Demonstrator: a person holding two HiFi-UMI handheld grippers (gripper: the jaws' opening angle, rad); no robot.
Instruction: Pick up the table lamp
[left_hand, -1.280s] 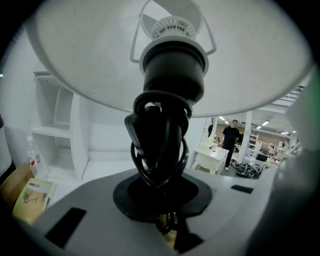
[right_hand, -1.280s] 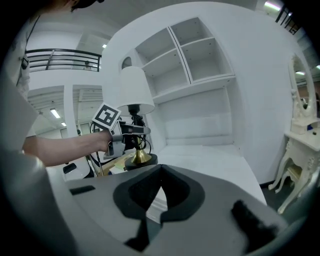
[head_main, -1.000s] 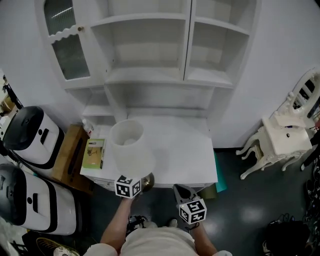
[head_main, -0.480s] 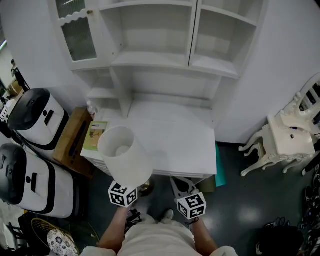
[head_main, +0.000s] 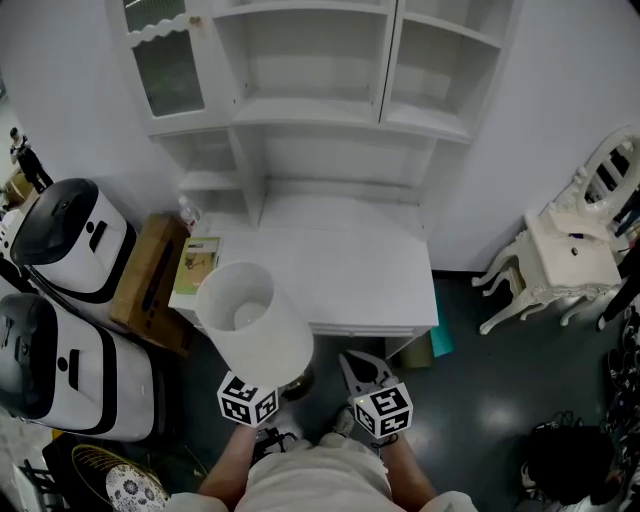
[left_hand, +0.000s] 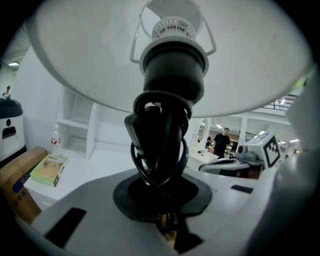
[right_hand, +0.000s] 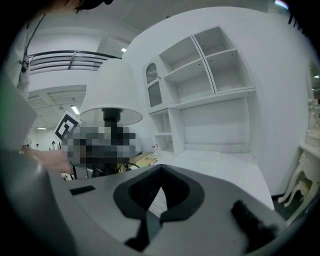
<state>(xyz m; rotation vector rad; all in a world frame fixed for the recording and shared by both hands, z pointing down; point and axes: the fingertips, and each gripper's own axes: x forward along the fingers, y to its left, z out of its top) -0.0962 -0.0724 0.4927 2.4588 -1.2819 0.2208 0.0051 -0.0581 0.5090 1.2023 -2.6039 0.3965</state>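
The table lamp has a white shade and a brass base, and it hangs clear of the white desk, just off its front left edge. My left gripper is shut on the lamp's thin stem below the shade. In the left gripper view the black socket and coiled cord rise straight above the jaws, with the shade filling the top. My right gripper is shut with nothing in it, to the right of the lamp. The right gripper view shows the lamp's shade at the left.
A white hutch with open shelves stands at the back of the desk. A green book and a small bottle lie at the desk's left end. Two white-and-black appliances and a wooden box stand left; a white chair stands right.
The left gripper has carried the lamp back from over the desk's front left part to just off its front edge. The right gripper has drawn back a little too.
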